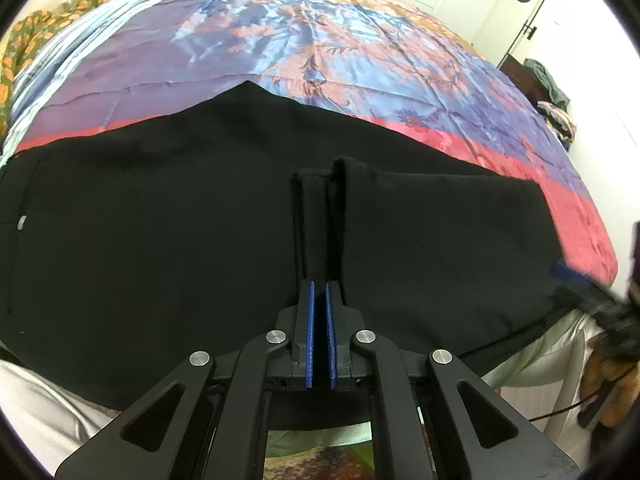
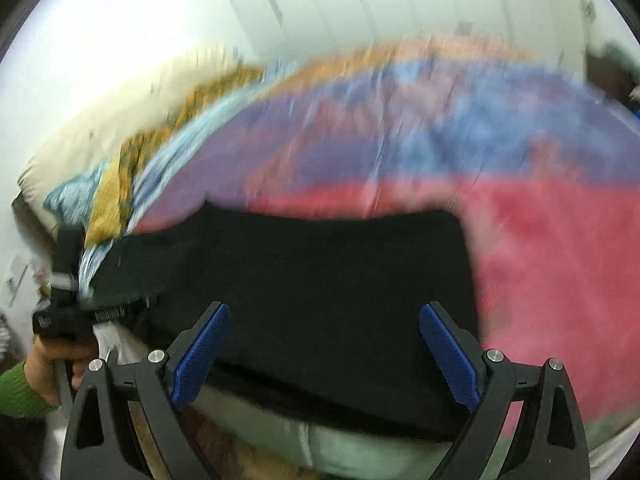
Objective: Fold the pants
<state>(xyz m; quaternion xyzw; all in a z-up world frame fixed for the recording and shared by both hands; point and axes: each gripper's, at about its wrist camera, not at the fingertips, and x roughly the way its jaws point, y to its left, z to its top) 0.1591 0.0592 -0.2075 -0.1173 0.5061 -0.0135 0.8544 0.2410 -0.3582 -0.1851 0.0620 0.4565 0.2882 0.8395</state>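
The black pants (image 1: 160, 220) lie spread on the bed, along its near edge. My left gripper (image 1: 320, 292) is shut on a pinched ridge of the black fabric (image 1: 320, 220), which stands up between the blue pads. The pants also fill the middle of the blurred right wrist view (image 2: 320, 280). My right gripper (image 2: 324, 344) is open and empty just above the near edge of the pants, its blue pads (image 2: 204, 352) wide apart. The right gripper shows blurred at the right edge of the left wrist view (image 1: 592, 296).
A satin bedspread (image 1: 320, 40) in blue, purple and pink covers the bed. A floral quilt (image 1: 48, 32) lies bunched at the far left. A chair with clothes (image 1: 548, 88) and a white door (image 1: 536, 4) stand at the far right. The other hand-held gripper (image 2: 64, 304) shows at left.
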